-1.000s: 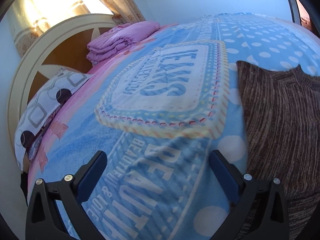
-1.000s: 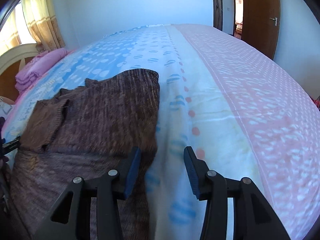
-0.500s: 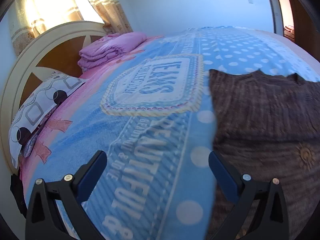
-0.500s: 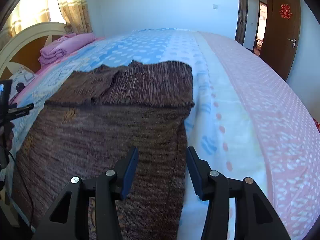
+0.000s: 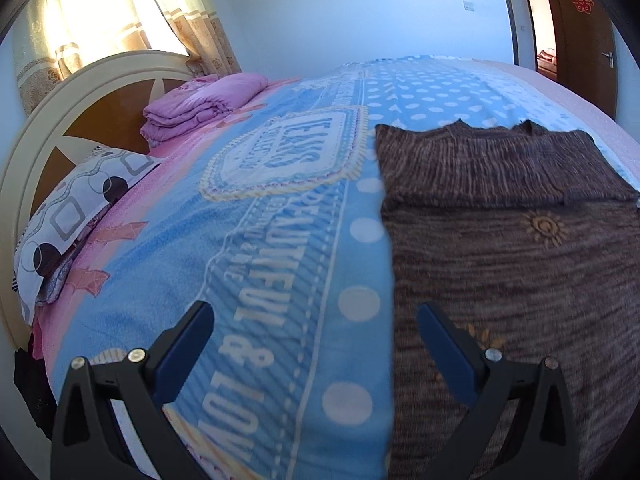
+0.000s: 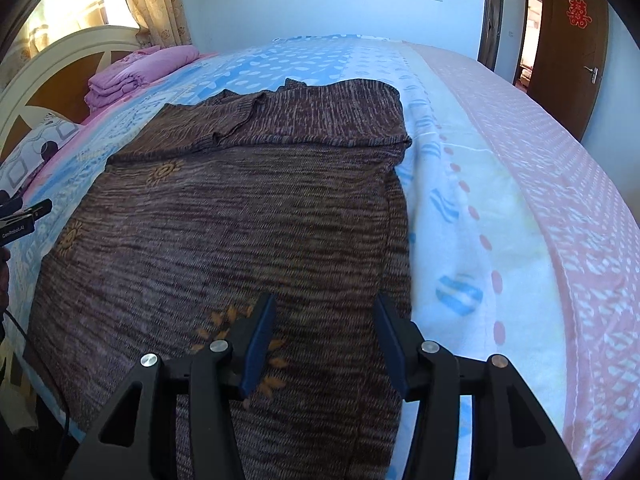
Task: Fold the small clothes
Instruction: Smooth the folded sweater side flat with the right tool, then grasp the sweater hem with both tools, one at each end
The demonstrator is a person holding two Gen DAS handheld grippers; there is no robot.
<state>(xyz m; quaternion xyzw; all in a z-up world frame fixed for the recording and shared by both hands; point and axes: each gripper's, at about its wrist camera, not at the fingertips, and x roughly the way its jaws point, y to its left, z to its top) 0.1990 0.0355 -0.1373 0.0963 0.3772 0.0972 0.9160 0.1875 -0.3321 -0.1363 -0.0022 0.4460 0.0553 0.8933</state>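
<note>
We are looking at a brown knitted sweater (image 6: 240, 248) that is lying flat on the bed (image 6: 500, 208), its far part already doubled over the body and its near hem hanging over the bed's edge toward us. We are judging it to be soft, limp and fairly light: a loose knit that will drape and stretch wherever we lift it, and that will cling to the fleecy bedspread (image 5: 256, 240) rather than slide. So we are thinking the firmest holds are the doubled edges and corners, taken with both claws at once so the panel is not sagging between them.

The left claw (image 5: 316, 348) is standing wide open with nothing between its jaws; it is hovering over the sweater's left edge, one finger above the bedspread and one above the knit. The right claw (image 6: 324, 340) is about half open and also empty, poised above the sweater near its right edge.

The right wrist view is giving us the whole garment, its folded-over layer, the right border and the other tool's tip at the far left. The left wrist view is showing the straight left border against the printed lettering, plus the patterned pillow (image 5: 76, 216) and folded pink quilt (image 5: 200, 100) more fully.
</note>
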